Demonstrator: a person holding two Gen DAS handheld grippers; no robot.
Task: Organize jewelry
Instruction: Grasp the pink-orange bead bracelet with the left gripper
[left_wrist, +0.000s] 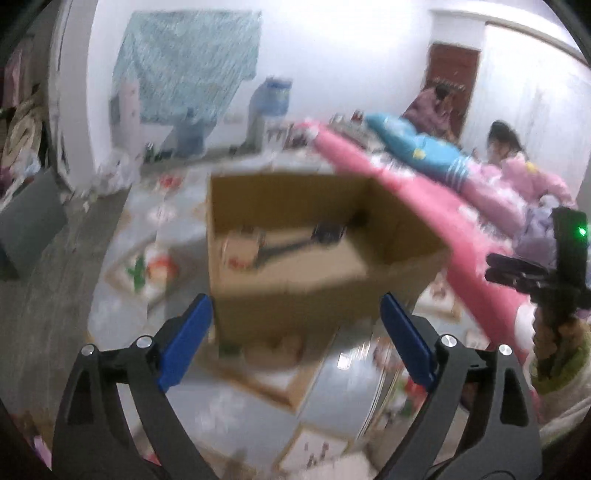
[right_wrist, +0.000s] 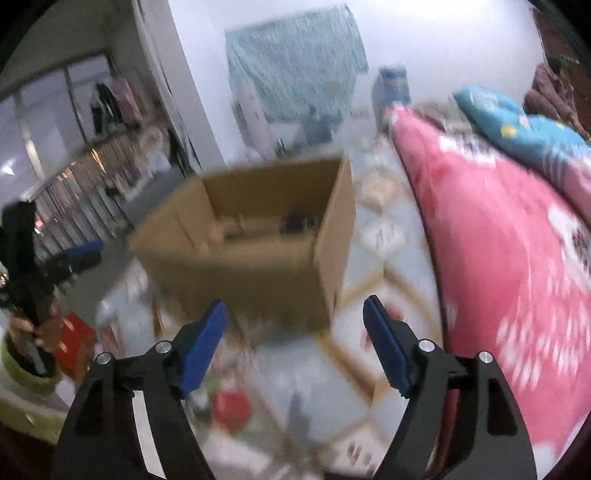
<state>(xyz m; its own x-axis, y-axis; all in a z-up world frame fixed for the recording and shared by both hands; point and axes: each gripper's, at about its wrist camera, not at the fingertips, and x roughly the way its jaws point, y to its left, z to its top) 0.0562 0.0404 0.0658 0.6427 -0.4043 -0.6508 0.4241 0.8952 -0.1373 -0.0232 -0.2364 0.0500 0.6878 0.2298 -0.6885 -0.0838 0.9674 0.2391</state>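
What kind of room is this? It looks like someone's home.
Most likely a lived-in bedroom at home. A pink floral quilt and a blue pillow are heaped on a bed, an open cardboard box sits on the patterned bedcover, and a water dispenser stands by the wall.

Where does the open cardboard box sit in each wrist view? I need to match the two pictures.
Left wrist view: the cardboard box fills the centre, just beyond the open left claw.
Right wrist view: the cardboard box sits centre-left, ahead of the open right claw.
Shared landmark: the pink quilt lies to the box's right in both.
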